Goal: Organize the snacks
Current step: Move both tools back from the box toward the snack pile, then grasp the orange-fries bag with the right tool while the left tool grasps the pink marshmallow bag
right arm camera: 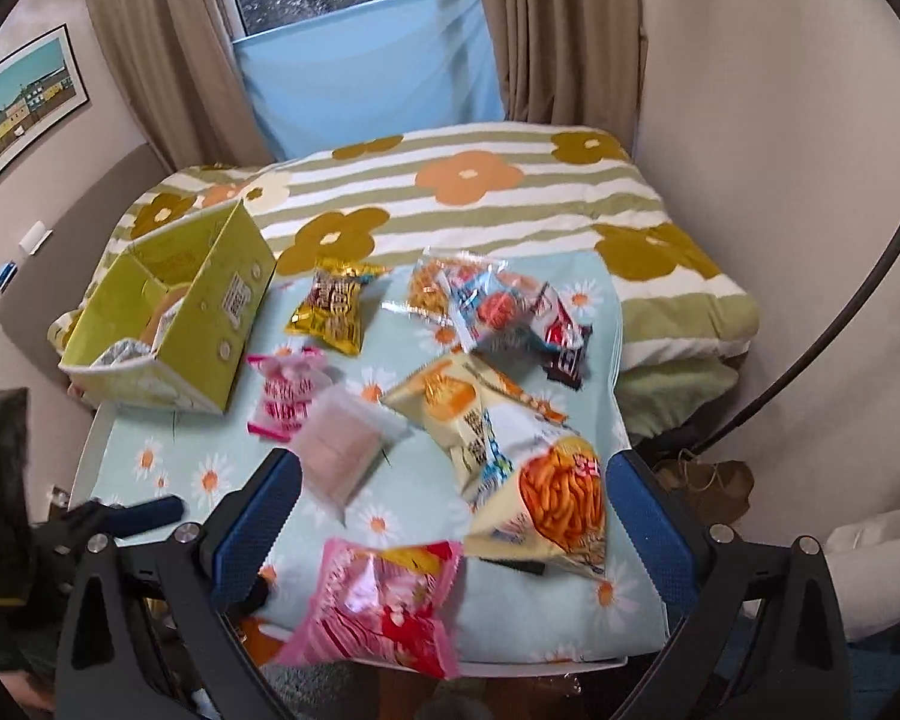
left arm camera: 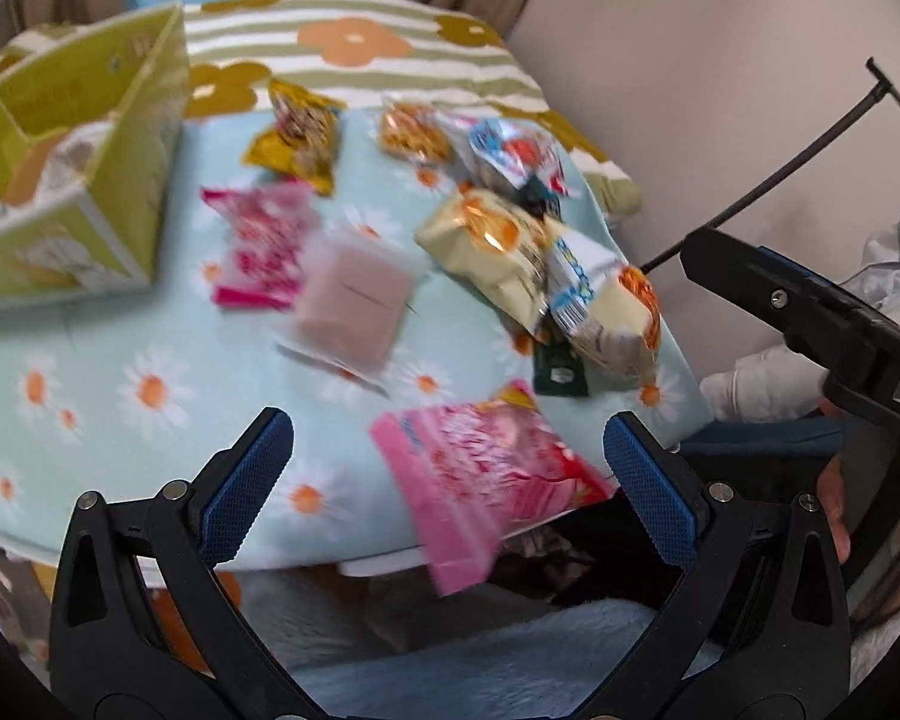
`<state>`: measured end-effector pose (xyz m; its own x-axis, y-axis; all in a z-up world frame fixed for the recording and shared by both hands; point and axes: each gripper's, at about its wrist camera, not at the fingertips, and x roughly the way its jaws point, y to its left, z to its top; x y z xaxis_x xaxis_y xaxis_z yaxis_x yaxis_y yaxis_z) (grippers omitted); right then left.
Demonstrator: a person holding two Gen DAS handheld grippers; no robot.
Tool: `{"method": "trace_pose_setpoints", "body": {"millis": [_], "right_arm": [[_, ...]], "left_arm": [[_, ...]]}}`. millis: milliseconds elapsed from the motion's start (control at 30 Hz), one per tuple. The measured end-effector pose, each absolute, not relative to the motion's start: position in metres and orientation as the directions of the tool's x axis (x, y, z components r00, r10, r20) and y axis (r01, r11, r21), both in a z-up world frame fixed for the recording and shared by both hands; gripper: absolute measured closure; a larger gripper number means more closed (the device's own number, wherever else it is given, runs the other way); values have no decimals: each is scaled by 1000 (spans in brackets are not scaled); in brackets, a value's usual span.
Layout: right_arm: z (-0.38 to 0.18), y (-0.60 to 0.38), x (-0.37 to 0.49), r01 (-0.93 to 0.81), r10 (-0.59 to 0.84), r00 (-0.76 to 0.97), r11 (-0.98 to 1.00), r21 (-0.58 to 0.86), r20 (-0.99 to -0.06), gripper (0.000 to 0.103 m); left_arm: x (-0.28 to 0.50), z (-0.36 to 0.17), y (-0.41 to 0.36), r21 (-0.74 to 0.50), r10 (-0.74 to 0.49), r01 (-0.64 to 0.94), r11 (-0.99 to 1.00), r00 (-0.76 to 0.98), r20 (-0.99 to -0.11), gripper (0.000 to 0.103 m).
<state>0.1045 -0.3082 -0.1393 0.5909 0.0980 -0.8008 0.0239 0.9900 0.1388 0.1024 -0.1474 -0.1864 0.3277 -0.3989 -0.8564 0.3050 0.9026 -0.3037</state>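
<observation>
Several snack packets lie on a small table with a light blue daisy cloth [right arm camera: 168, 468]. A yellow-green cardboard box [right arm camera: 210, 312] stands open at the far left, also in the left wrist view [left arm camera: 120, 180]. A pink packet [right arm camera: 378, 606] lies at the near edge, seen too in the left wrist view [left arm camera: 486, 474]. A packet of orange sticks [right arm camera: 546, 498], a cream packet [right arm camera: 450, 402], a pale pink wafer pack [right arm camera: 342, 450] and a yellow packet [right arm camera: 333, 306] lie around. My left gripper [left arm camera: 447, 480] is open and empty above the near edge. My right gripper [right arm camera: 450, 516] is open and empty.
A bed with a striped flower blanket [right arm camera: 480, 192] stands behind the table. Curtains [right arm camera: 168, 48] and a window are at the back. A wall [right arm camera: 780, 180] is on the right. The right gripper's body [left arm camera: 822, 324] shows at the right of the left wrist view.
</observation>
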Motion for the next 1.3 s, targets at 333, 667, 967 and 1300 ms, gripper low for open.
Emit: {"method": "trace_pose_setpoints", "body": {"millis": [333,667,967,1300], "right_arm": [[-179,-338,105,25,104,541,990,140,-834,2],[-216,-347,106,4,131,496,988,153,-858,2],[-234,-343,114,-17,134,498,989,145,-857,2],[-257,-335,130,-38,61,503,998,48,-862,2]], "left_arm": [[105,-236,-206,-211,-282,264,941,269,-921,1],[103,-278,-207,-190,-231,188,964,230,-945,1],[102,-293,-190,-220,-253,162,962,223,-942,14],[96,-282,-195,-207,-258,221,953,236,-937,28]]}}
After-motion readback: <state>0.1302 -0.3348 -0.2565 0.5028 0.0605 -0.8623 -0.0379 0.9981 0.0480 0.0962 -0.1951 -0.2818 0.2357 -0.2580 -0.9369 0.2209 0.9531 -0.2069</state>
